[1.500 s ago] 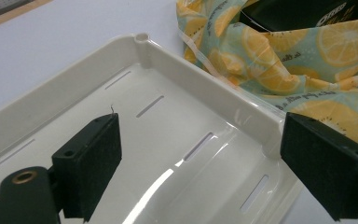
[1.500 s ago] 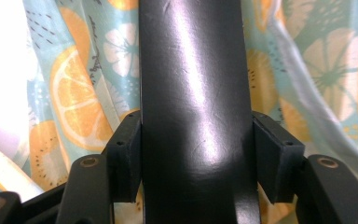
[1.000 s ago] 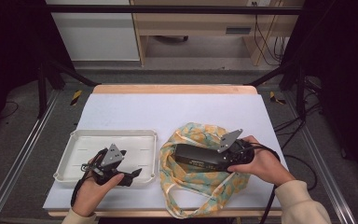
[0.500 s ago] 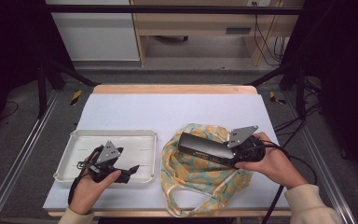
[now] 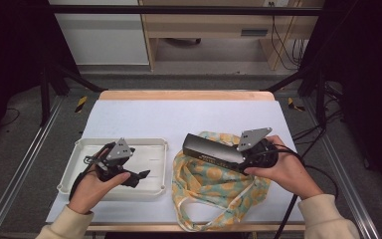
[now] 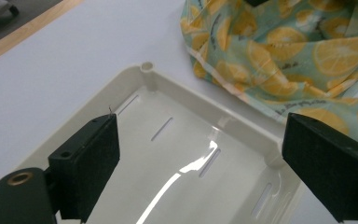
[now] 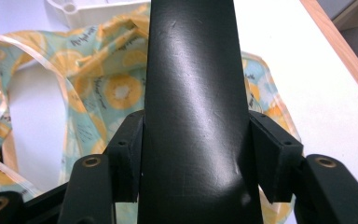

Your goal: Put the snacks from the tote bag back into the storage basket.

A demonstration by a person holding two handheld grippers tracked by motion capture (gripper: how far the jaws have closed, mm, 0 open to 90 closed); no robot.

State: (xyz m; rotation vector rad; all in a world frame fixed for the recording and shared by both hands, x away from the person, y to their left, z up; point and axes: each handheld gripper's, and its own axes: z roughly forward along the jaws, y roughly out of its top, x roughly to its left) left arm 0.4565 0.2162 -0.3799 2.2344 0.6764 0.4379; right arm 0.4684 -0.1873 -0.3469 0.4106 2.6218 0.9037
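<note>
Left claw [image 5: 138, 178]: spread and empty, lifted a little since a second ago, white tray [image 6: 223, 123] beneath it.
Right claw [image 7: 193, 154]: pinching the long black box [image 5: 210, 148], now raised off the lemon-print bag [image 5: 214, 186] below.
Meaning: box looks freed, probably headed for the tray.

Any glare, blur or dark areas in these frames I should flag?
High view: table evenly lit, surroundings dark. Left gripper view: bright glare streak on the white tray; sharp otherwise. Right gripper view: soft sheen on the black box, which blocks much of the lemon-print bag.
</note>
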